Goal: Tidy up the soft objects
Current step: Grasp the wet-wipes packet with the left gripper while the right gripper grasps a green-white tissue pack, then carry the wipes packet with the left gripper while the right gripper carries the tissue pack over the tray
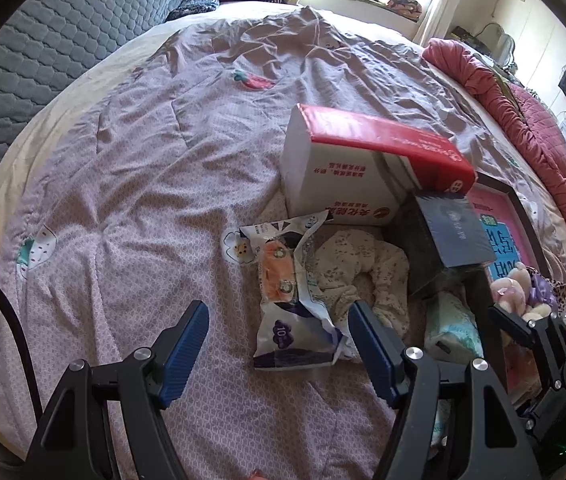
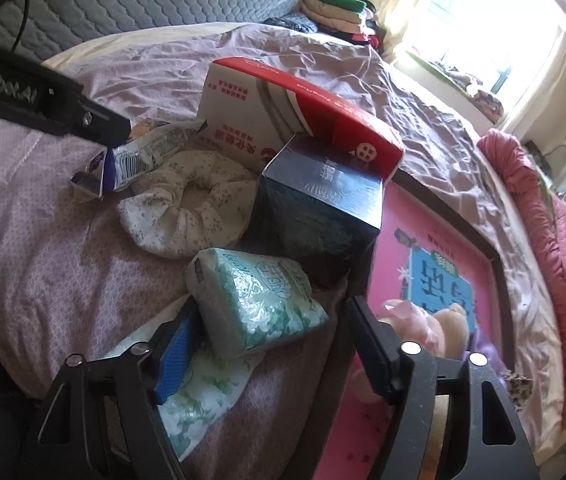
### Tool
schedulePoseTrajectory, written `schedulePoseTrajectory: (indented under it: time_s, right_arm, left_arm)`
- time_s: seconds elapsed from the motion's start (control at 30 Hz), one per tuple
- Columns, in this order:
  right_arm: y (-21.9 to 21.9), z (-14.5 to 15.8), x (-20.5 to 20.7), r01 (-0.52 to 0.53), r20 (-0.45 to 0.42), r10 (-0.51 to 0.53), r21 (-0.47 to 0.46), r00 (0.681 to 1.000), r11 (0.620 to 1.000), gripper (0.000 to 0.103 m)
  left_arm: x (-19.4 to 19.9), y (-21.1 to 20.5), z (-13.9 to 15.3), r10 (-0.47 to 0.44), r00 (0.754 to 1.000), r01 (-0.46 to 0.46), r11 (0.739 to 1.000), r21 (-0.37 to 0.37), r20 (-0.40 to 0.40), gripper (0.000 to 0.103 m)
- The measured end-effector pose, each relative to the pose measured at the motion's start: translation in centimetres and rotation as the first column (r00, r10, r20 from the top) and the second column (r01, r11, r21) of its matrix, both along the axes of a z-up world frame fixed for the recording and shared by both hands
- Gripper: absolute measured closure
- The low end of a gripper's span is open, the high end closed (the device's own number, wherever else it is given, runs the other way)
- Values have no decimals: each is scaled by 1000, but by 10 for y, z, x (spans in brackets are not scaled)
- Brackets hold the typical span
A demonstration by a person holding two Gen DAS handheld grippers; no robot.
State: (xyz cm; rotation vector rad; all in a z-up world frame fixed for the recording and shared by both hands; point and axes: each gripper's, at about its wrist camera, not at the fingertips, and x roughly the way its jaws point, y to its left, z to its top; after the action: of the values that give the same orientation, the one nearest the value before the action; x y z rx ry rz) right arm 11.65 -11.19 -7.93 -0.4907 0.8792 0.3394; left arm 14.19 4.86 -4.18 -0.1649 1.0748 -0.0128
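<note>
My right gripper [image 2: 271, 344] stands wide, empty, straddling the green tissue pack [image 2: 259, 300] lying on the bed [image 2: 43, 220], long axis slanting across the jaws. My left gripper [image 1: 279, 336], wide too, hovers over the torn wrapper [image 1: 295, 308]; right is nearer the pack.

"10" on crumpled wrapper [image 1: 297, 330], "Robot.AI" on black strap [image 2: 1, 88]

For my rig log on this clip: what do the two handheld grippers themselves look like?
Both the left gripper and the right gripper have black angular frames with silver pivot bolts and black fingers faced with ribbed blue pads. A black cable runs beside the left one, whose body carries white lettering.
</note>
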Motion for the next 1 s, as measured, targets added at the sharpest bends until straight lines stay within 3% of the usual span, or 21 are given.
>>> schedulePoseTrajectory:
  time_s: [0.17, 0.57, 0.77, 0.8, 1.0]
  right_arm:
    - [1, -3, 10, 0, -35, 1, 50, 999, 999, 56]
    - [-6, 2, 23, 23, -33, -18, 160, 999, 987, 68]
    - [-22, 12, 21, 54, -53, -41, 269, 998, 962, 70]
    - [-23, 13, 20, 55, -53, -41, 279, 998, 959, 70]
    - [-26, 22, 15, 51, -54, -35, 332, 998, 942, 71]
  left_arm:
    - [9, 3, -13, 16, 999, -17, 1000, -23, -36, 31]
    - [19, 9, -30, 29, 998, -32, 998, -53, -56, 32]
    - [25, 13, -40, 12, 997, -22, 990, -140, -71, 48]
    - [26, 13, -42, 10, 997, -21, 990, -140, -75, 55]
    - [27, 11, -40, -7, 999, 1, 991, -132, -42, 63]
